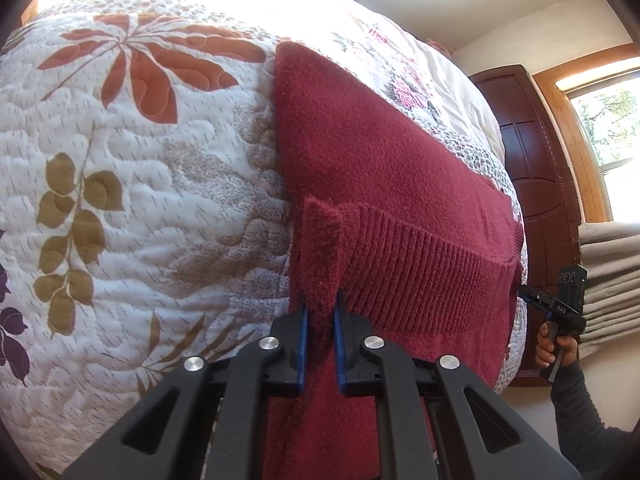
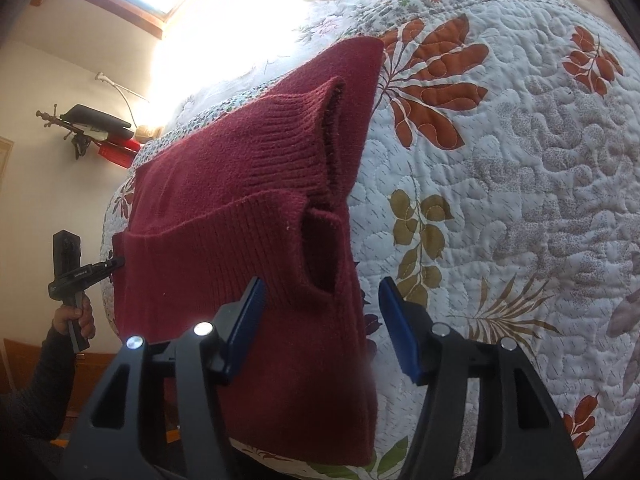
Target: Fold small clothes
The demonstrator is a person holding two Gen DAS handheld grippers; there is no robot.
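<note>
Left hand-held gripper (image 1: 320,312) pinches a raised fold of the maroon sweater (image 1: 384,152). Right hand-held gripper (image 2: 322,312) hovers wide open above it, on the quilted bed (image 2: 520,160).

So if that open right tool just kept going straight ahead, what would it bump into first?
Most likely the red sweater: the right tool points at its ribbed edge and the sleeve opening. Depth is hard to judge.

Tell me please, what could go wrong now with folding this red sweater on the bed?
1. The left gripper pinches only a thin fold of the sweater; the knit could slip out when it is lifted.
2. The right gripper stands with jaws wide open across the sweater's edge, so it may also catch the quilt when closing.
3. The sweater lies near the bed's edge, so a pull might drag it off.
</note>
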